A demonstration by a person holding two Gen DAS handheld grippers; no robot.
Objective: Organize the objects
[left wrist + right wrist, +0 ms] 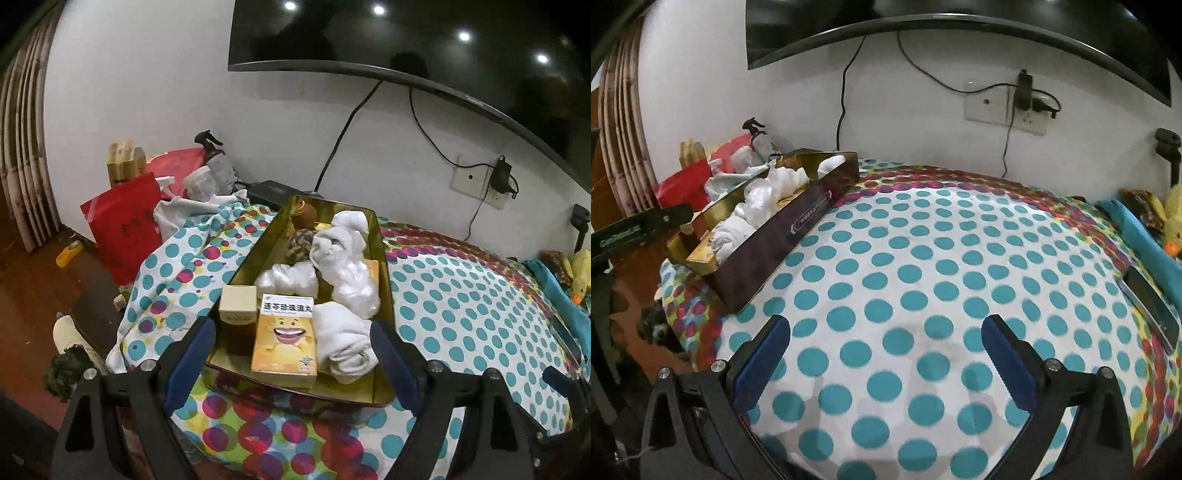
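Observation:
A gold metal tray [384,273] lies on the dotted bedspread [461,295]. It holds a yellow medicine box [284,336], a small beige box on a brown bottle [238,314], rolled white socks [343,339], white plastic bags [288,278], a rope toy [301,240] and a brown ball [304,214]. My left gripper [293,350] is open and empty just in front of the tray's near end. My right gripper [884,354] is open and empty above bare bedspread [923,258]; the tray [798,218] lies to its far left.
Red bags [125,229], a carton [123,160], a spray bottle [218,162] and a cloth pile up at the wall. A TV [406,40] and a socket [1004,107] are on the wall. A teal cloth [1145,240], a duck toy [1174,225] and a phone [1152,302] lie right.

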